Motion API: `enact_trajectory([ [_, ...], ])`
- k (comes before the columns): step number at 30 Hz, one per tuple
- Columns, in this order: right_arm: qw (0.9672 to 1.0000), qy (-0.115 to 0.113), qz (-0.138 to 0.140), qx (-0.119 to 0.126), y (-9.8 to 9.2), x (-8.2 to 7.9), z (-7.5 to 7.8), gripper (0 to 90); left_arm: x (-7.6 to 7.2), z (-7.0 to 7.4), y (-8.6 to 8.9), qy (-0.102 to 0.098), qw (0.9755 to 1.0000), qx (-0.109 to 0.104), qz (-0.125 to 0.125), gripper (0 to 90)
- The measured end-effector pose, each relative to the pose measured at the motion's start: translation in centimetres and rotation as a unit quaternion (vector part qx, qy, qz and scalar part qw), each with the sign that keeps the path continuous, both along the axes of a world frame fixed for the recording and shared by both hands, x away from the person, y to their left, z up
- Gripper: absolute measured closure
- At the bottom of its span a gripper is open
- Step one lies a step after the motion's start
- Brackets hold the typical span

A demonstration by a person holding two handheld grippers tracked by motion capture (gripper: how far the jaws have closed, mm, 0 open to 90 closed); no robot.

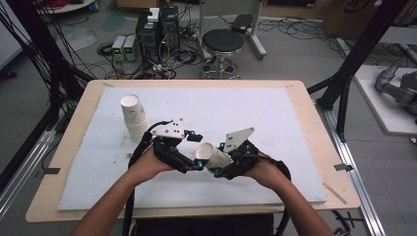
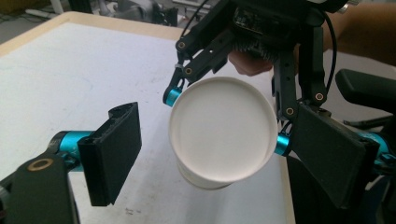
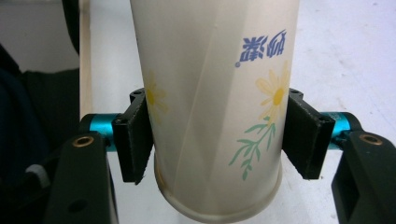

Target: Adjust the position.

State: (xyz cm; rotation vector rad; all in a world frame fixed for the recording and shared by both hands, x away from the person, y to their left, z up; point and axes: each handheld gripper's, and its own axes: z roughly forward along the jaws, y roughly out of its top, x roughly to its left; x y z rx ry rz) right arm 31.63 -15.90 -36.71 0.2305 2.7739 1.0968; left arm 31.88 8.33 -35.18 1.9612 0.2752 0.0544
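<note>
high: above, forward-down | tongs views: close | shared: paper cup (image 1: 212,156)

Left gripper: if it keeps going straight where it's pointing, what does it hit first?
Likely the paper cup held by the right gripper: its mouth faces the open left gripper, between its jaws. Depth unclear.

Left tool (image 1: 197,166) agape; right tool (image 1: 215,170) clamped

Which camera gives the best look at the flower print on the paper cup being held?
The right gripper view: the paper cup sits close up between the fingers, with its daisies and blue lettering clear. The left gripper view shows its white base; the high view shows it small and tilted.
</note>
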Motion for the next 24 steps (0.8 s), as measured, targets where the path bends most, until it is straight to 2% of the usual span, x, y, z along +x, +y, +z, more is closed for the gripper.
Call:
enact_trajectory([
  [2,0.9999,0.001,0.009,-0.008,0.3,0.0,0.2,34.2,0.0,0.0,-0.2,0.000,0.9999,0.015,-0.004,17.0],
  [9,0.9991,0.000,0.023,-0.034,0.8,0.0,0.5,34.2,0.0,-0.2,-0.4,0.004,0.9995,0.031,-0.010,17.0],
  [11,0.9984,0.000,0.026,-0.051,1.1,0.1,0.6,34.2,0.2,-0.4,-0.4,0.008,0.9990,0.044,-0.011,17.0],
  [15,0.9971,-0.007,0.029,-0.070,1.4,0.1,0.8,34.1,0.3,-0.5,-0.5,0.010,0.9986,0.051,-0.014,17.8],
  [18,0.9957,-0.013,0.033,-0.086,1.8,0.1,1.1,33.7,0.5,-0.7,-0.6,0.020,0.9979,0.058,-0.021,21.3],
  [21,0.9951,-0.009,0.037,-0.091,2.0,0.0,1.2,33.7,0.6,-0.8,-0.7,0.026,0.9974,0.062,-0.025,22.7],
  [24,0.9930,-0.008,0.043,-0.110,2.2,-0.1,1.0,33.7,0.6,-0.9,-0.8,0.030,0.9967,0.067,-0.036,25.5],
])
